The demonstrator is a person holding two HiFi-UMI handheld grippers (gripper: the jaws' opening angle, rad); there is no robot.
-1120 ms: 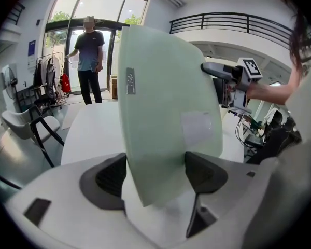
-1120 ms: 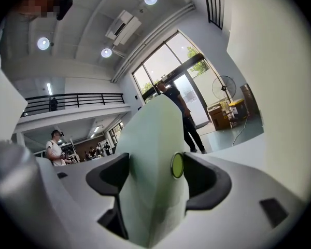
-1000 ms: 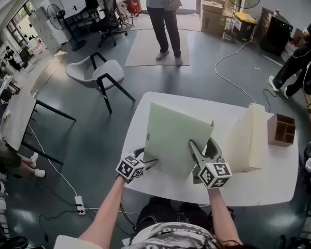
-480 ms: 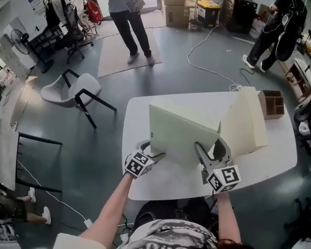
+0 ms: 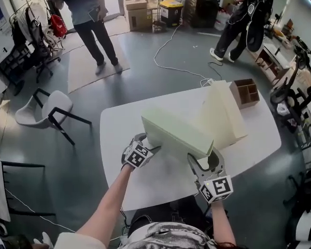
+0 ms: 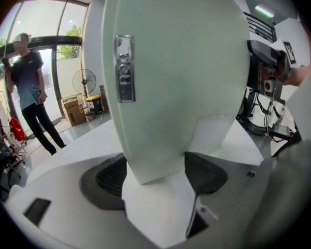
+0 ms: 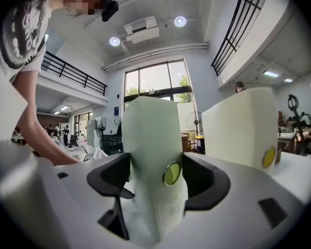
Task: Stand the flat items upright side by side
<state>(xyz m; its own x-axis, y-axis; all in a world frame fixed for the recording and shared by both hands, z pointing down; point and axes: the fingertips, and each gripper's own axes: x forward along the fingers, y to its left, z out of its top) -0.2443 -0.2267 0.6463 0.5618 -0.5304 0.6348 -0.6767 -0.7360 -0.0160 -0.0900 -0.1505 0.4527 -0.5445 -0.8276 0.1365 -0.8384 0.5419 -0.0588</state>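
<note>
A pale green binder (image 5: pixel 176 134) is held above the white table (image 5: pixel 119 134), tilted, with its long spine edge toward me. My left gripper (image 5: pixel 147 144) is shut on its left end, where a metal label holder shows on the binder (image 6: pixel 171 77). My right gripper (image 5: pixel 203 158) is shut on its right end, beside the round finger hole in the binder (image 7: pixel 150 154). Its jaws have just been closing, with the binder between them. A cream binder (image 5: pixel 220 115) stands upright just right of the green one and shows as the cream binder (image 7: pixel 243 126) in the right gripper view.
An open wooden box (image 5: pixel 245 92) sits at the table's far right corner behind the cream binder. A white chair (image 5: pixel 49 108) stands on the floor to the left. Two people (image 5: pixel 88 14) (image 5: pixel 246 14), cardboard boxes (image 5: pixel 137 7) and a floor cable (image 5: pixel 171 56) lie beyond the table.
Both grippers have swung the green binder round. Its broad face no longer faces me; the spine edge does. It now sits closer to the cream binder.
</note>
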